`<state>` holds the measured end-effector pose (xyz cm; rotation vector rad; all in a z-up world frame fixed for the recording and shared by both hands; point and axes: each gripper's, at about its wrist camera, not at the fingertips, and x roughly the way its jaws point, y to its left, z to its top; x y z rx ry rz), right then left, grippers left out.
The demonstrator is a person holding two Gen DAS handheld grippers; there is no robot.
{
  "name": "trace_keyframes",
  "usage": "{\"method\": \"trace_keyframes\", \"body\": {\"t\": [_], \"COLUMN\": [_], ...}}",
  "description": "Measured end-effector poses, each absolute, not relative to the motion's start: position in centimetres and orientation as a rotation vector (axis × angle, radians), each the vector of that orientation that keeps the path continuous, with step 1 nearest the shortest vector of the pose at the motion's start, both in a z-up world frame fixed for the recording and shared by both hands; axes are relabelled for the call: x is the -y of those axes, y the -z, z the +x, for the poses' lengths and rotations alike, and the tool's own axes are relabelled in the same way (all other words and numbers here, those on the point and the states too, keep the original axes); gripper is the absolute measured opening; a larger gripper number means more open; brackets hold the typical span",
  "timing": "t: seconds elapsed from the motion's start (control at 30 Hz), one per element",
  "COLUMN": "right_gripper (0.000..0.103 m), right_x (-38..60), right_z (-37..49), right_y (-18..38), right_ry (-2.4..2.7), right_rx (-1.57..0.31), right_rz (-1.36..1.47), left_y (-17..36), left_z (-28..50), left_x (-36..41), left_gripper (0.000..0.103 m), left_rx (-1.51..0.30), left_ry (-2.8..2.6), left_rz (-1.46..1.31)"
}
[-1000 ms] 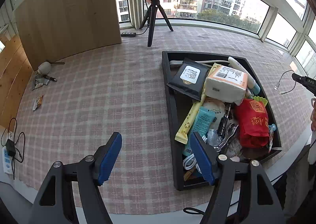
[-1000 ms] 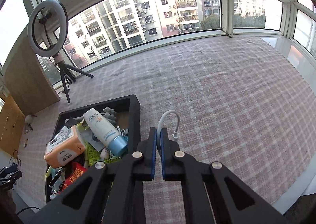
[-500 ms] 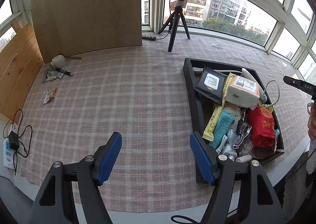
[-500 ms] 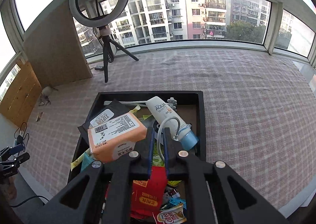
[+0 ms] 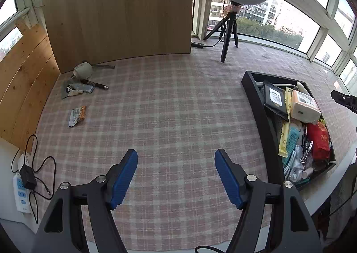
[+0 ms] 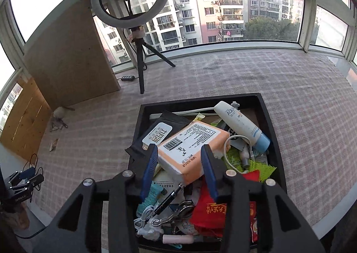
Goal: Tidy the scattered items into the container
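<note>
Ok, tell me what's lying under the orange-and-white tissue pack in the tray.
The tissue pack lies on a black wipes pouch and a white packet. Anything beneath its middle is covered.

My tray sits on the counter, crammed: tissue pack on top, tube behind it, cable beside it. Far left of the tray lie a snack packet and pen.

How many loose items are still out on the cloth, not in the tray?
About 5: a beige round object, a thin grey tool and a pen by the wooden board, flat packets overlapping there, possibly hiding more, and a snack wrapper nearer.
</note>
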<state>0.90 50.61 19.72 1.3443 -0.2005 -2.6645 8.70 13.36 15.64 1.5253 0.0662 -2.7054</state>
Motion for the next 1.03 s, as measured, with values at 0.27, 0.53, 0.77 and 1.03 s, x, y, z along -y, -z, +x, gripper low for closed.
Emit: {"method": "trace_keyframes", "body": {"t": [0.27, 0.53, 0.77, 1.03], "right_gripper": [0.04, 0.041, 0.041, 0.041], "right_x": [-39.5, -28.8, -23.5, -21.1], "right_z": [2.4, 3.9, 4.7, 4.2], "right_y": [-18.2, -15.4, -13.3, -11.6], "right_ry": [2.634, 2.526, 2.505, 2.495], "right_rx": [0.154, 0.128, 0.104, 0.088], "right_rz": [1.319, 1.333, 1.367, 1.405], "left_y": [-14.0, -12.5, -11.4, -9.6], "left_z": [8.1, 8.1, 7.9, 7.0], "left_x": [-5.9, -0.5, 1.9, 2.5], "left_gripper": [0.071, 0.074, 0.075, 0.076], "left_rx": [-0.106, -0.168, -0.179, -0.236], "left_ry": [2.65, 2.619, 2.62, 2.637], "left_rz": [1.527, 1.551, 1.584, 1.613]}}
